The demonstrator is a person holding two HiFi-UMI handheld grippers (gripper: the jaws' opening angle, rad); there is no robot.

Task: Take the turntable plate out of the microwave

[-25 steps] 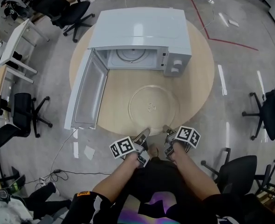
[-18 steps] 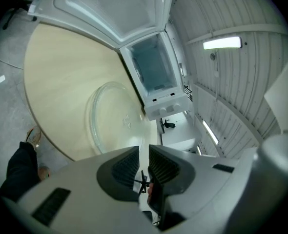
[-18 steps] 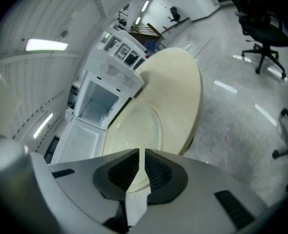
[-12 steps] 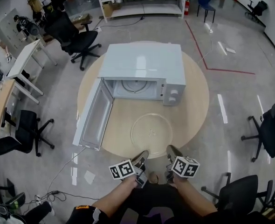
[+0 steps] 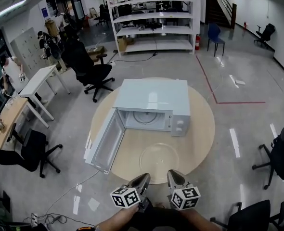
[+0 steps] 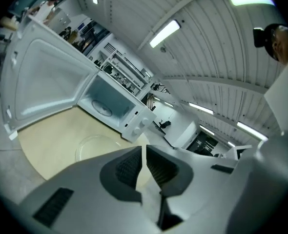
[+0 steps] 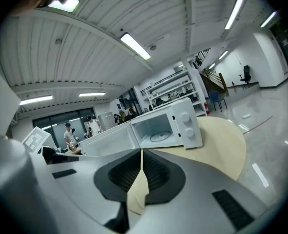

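The clear glass turntable plate [image 5: 159, 158] lies flat on the round wooden table [image 5: 200, 129], in front of the white microwave [image 5: 151, 102], whose door [image 5: 106, 141] stands wide open to the left. In the left gripper view the plate [image 6: 97, 147] shows just beyond my left gripper [image 6: 144, 152]. Both grippers hang short of the table's near edge, apart from the plate: left gripper [image 5: 143, 178], right gripper [image 5: 174, 175]. Their jaws have just been closing with nothing between them. The right gripper [image 7: 141, 155] points at the microwave [image 7: 168, 126]; its jaws hide the plate in that view.
Black office chairs stand around the table, one at the far left [image 5: 91, 66] and one at the near left [image 5: 29, 150]. A white desk [image 5: 33, 88] is on the left and shelving [image 5: 151, 18] at the back. People [image 7: 68, 135] stand far behind the microwave.
Both grippers have risen from the table's near edge and rolled, and their jaws have drawn together. The head view has lifted from the tabletop and now shows the room beyond.
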